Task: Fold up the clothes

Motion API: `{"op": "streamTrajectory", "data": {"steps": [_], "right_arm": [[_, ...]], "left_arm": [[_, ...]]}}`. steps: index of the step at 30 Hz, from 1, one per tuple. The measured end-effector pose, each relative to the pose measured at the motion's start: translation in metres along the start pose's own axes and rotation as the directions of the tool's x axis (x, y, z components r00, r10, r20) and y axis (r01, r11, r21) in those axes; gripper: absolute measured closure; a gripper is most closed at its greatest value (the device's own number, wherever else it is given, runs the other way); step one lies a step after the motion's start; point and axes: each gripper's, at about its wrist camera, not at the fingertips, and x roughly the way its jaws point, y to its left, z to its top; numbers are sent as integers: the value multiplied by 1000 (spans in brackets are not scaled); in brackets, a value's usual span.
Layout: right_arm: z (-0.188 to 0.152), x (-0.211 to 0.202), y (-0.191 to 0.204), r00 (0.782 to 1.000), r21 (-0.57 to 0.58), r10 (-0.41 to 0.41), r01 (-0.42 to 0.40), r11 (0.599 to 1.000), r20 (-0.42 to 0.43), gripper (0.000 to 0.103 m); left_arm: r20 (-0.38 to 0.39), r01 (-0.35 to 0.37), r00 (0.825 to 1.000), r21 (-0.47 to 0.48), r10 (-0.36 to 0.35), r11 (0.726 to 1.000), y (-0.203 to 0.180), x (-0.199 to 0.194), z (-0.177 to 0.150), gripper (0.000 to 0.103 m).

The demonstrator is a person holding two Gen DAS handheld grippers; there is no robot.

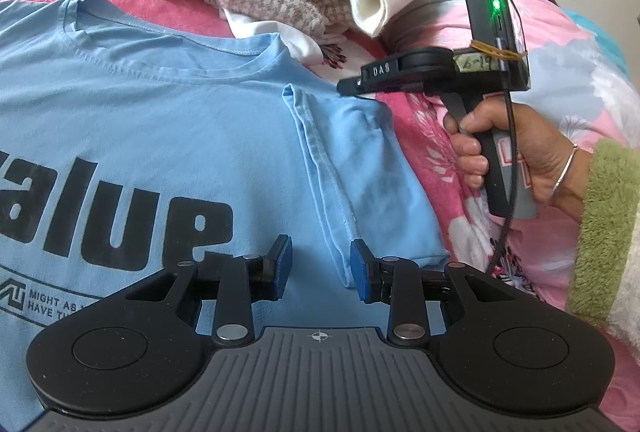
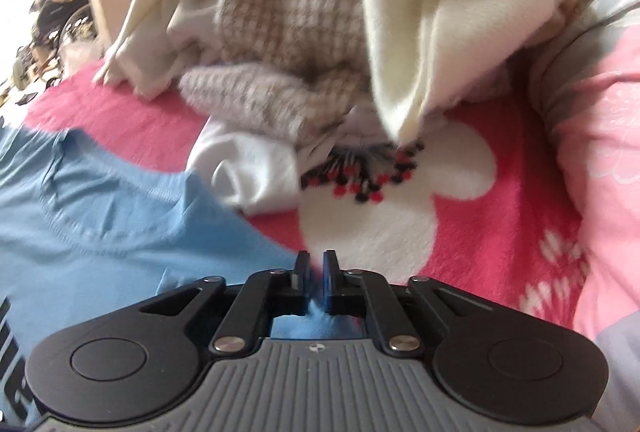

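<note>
Under both grippers a blue shirt [image 1: 160,120] lies flat on the bed [image 1: 424,136], collar away from them. Its sleeve is folded in, running lengthwise just ahead of the left gripper [image 1: 320,268], whose jaws stand partly spread and empty. At the shoulder, the right gripper [image 2: 317,272] is nearly pressed together, seemingly pinching blue fabric. Beyond it sits a clothes pile [image 2: 288,32]; free blanket lies to its right.

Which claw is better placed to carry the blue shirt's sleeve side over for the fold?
Right. The right claw is nearly shut at the blue shirt shoulder edge; the left claw hangs open, gripping nothing.
</note>
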Motion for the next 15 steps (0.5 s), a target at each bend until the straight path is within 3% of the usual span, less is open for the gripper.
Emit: {"op": "streamTrajectory", "data": {"steps": [2, 6, 8, 11, 15], "right_arm": [[3, -7, -2, 998, 23, -13, 12, 1000, 57, 78], [10, -17, 3, 995, 2, 46, -46, 999, 91, 78], [12, -14, 14, 991, -41, 114, -111, 993, 65, 78], [14, 4, 34, 988, -89, 152, -152, 984, -7, 78], [22, 22, 38, 1000, -27, -10, 10, 1000, 3, 78]], "left_arm": [[0, -1, 1000, 2, 1, 1000, 0, 0, 0, 71], [0, -1, 1000, 1, 1, 1000, 0, 0, 0, 71], [0, -1, 1000, 0, 1, 1000, 0, 0, 0, 71], [-1, -4, 1000, 0, 4, 1000, 0, 0, 1, 71], [-3, -13, 1000, 0, 13, 1000, -1, -2, 0, 71]]}}
